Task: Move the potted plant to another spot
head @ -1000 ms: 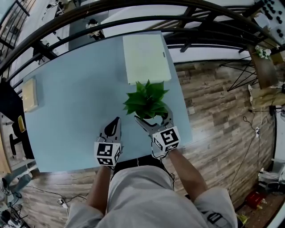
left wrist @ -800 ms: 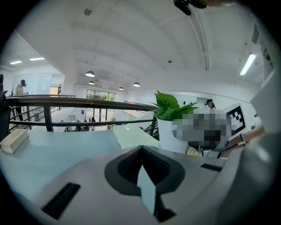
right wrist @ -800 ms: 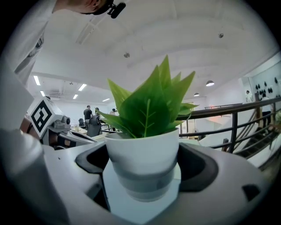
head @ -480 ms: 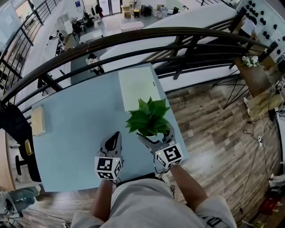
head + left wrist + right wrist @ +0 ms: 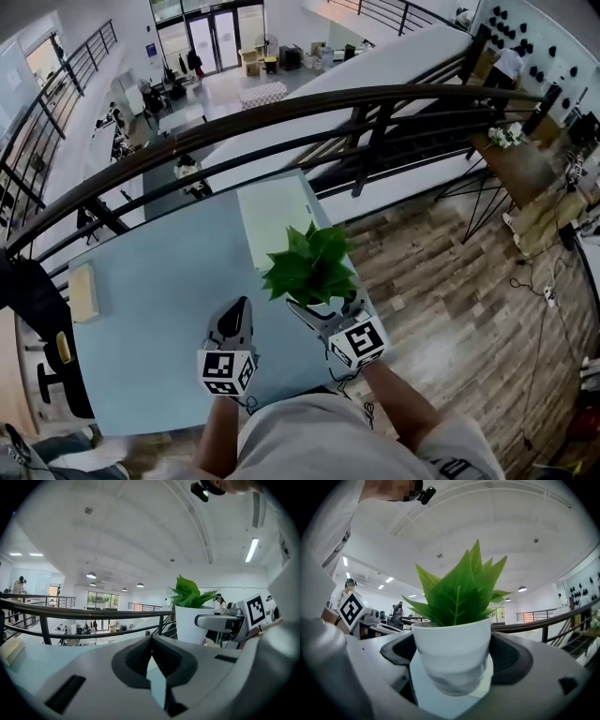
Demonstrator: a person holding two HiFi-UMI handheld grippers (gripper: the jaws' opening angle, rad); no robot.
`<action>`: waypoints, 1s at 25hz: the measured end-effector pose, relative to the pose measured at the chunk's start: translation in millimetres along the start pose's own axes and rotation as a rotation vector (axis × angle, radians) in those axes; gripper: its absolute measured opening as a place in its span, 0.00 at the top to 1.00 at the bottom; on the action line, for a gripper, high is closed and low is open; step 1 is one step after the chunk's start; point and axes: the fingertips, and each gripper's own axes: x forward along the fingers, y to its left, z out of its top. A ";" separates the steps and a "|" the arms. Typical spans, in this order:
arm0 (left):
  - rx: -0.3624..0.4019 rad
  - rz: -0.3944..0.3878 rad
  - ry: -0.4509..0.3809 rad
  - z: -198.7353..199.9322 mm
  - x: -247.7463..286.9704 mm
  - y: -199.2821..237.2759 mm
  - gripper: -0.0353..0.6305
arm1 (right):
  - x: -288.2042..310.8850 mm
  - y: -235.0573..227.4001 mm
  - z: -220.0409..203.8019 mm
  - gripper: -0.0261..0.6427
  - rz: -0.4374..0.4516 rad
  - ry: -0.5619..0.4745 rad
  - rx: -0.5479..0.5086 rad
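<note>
The potted plant [image 5: 309, 267] has green leaves in a white pot [image 5: 452, 656] and is near the right edge of the light blue table [image 5: 159, 281]. My right gripper [image 5: 323, 303] is shut on the pot, one jaw on each side [image 5: 452, 667]. I cannot tell whether the pot's base touches the table. My left gripper [image 5: 238, 307] hovers over the table to the left of the plant, shut and empty [image 5: 151, 639]. From the left gripper view the plant [image 5: 192, 616] and the right gripper [image 5: 220, 620] stand to the right.
A flat white board [image 5: 272, 211] lies on the table just beyond the plant. A small wooden block [image 5: 84, 291] sits at the table's left edge. A black railing [image 5: 281, 122] runs behind the table. Wooden floor [image 5: 450, 272] lies to the right.
The head view has tilted up and shows more of the hall beyond the railing. The plant stays in the right gripper, a little nearer the white board. The left gripper stays shut beside it.
</note>
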 end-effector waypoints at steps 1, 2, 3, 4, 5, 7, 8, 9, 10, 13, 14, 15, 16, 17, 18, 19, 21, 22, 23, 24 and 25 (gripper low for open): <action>0.001 -0.004 0.000 0.8 0.2 0.3 0.93 | -0.3 0.2 2.4 0.23 -0.002 -0.003 -0.004; 0.002 -0.008 -0.001 1.7 0.4 0.5 0.93 | -0.6 0.6 4.2 0.23 -0.005 -0.006 -0.006; 0.004 -0.013 -0.001 2.6 0.7 0.7 0.93 | -1.1 1.2 5.5 0.23 -0.009 -0.008 -0.007; 0.006 -0.019 -0.002 3.1 1.4 0.7 0.93 | -1.5 1.6 6.2 0.23 -0.013 -0.009 -0.008; 0.008 -0.026 -0.002 3.2 2.7 0.1 0.93 | -2.3 1.7 6.3 0.23 -0.019 -0.010 -0.009; 0.010 -0.042 -0.002 2.3 5.9 -3.2 0.93 | -5.6 0.5 5.0 0.23 -0.030 -0.007 -0.009; 0.012 -0.049 -0.001 1.9 7.4 -5.7 0.93 | -7.7 -0.5 4.4 0.23 -0.035 -0.007 -0.009; 0.014 -0.055 -0.001 1.6 8.7 -8.0 0.93 | -9.7 -1.5 4.0 0.23 -0.038 -0.008 -0.007; 0.015 -0.059 0.000 1.4 10.0 -10.5 0.93 | -11.8 -2.6 3.9 0.23 -0.041 -0.010 -0.004; 0.019 -0.067 0.002 0.5 17.3 -27.0 0.93 | -23.6 -13.3 4.7 0.23 -0.043 -0.019 0.002; 0.020 -0.067 0.002 0.2 20.9 -35.5 0.93 | -29.7 -19.5 5.4 0.23 -0.042 -0.023 0.002; 0.021 -0.067 0.002 -0.4 24.1 -43.1 0.93 | -35.1 -25.2 5.9 0.23 -0.040 -0.027 0.002; 0.020 -0.066 0.004 -1.4 26.2 -47.7 0.93 | -38.4 -28.9 5.9 0.23 -0.038 -0.030 0.001; 0.017 -0.064 0.006 -2.8 27.1 -48.8 0.93 | -39.0 -30.3 5.5 0.23 -0.035 -0.032 0.002; 0.013 -0.061 0.010 -4.6 27.3 -48.4 0.93 | -38.6 -30.4 5.1 0.23 -0.032 -0.034 0.004; 0.011 -0.057 0.014 -6.8 27.3 -49.3 0.93 | -39.1 -31.2 4.6 0.23 -0.028 -0.037 0.007; 0.009 -0.044 0.023 -11.7 28.4 -58.3 0.93 | -45.1 -36.2 3.8 0.23 -0.016 -0.046 0.016; 0.008 -0.038 0.027 -13.8 27.9 -62.6 0.93 | -47.8 -37.7 3.8 0.23 -0.008 -0.051 0.021; 0.006 -0.032 0.032 -15.7 25.7 -63.9 0.93 | -48.7 -37.0 4.0 0.23 0.001 -0.054 0.024; 0.004 -0.028 0.037 -17.8 22.6 -62.7 0.93 | -47.9 -34.3 4.3 0.23 0.010 -0.056 0.026; 0.003 -0.023 0.042 -20.4 20.2 -61.4 0.93 | -46.8 -31.8 3.7 0.23 0.017 -0.054 0.026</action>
